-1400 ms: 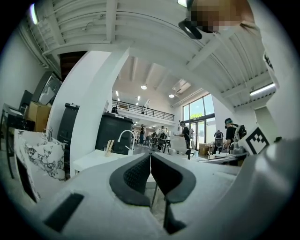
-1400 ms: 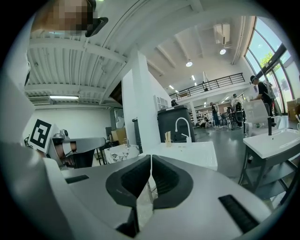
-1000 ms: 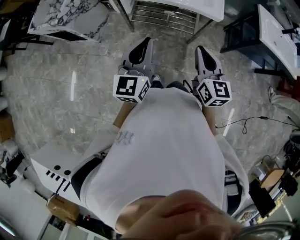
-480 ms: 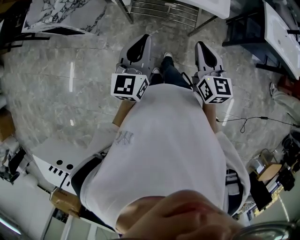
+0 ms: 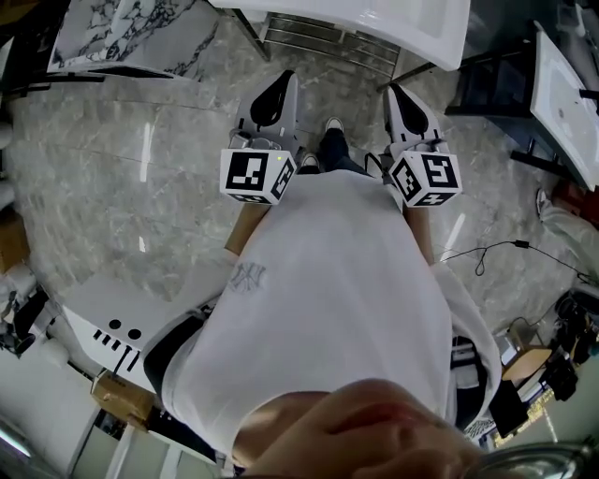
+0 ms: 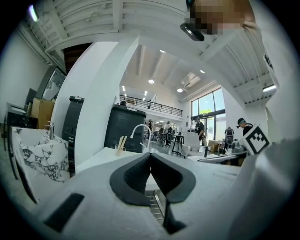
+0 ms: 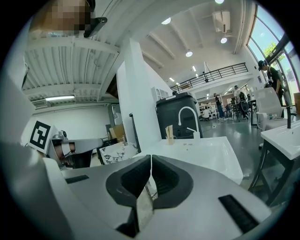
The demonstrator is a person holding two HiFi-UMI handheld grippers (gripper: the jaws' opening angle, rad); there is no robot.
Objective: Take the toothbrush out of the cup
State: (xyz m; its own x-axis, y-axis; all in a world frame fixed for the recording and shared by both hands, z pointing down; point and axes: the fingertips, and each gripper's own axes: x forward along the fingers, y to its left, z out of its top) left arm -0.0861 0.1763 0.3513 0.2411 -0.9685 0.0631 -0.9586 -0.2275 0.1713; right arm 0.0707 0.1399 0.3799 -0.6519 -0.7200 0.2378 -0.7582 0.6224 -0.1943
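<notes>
A small cup (image 6: pixel 121 146) with pale wooden-looking toothbrush handles stands far off on a white sink counter (image 5: pixel 374 21), beside a white curved faucet (image 6: pixel 139 133). The right gripper view shows the same cup (image 7: pixel 169 134) and faucet (image 7: pixel 186 117) at the counter's far end. My left gripper (image 5: pixel 285 82) and right gripper (image 5: pixel 397 92) are held side by side in front of the person's body, over the floor and short of the counter. In the left gripper view the left gripper (image 6: pixel 150 155) has its jaws together with nothing between them. The right gripper (image 7: pixel 151 157) looks the same.
A metal rack (image 5: pixel 328 39) sits under the counter. A marble-patterned slab (image 5: pixel 122 33) lies to the left and another white table (image 5: pixel 571 94) to the right. A black cable (image 5: pixel 496 253) trails on the grey floor. People stand in the far background.
The person has stepped toward the counter, which now fills more of the top of the head view. Both grippers moved forward with the body and stayed shut.
</notes>
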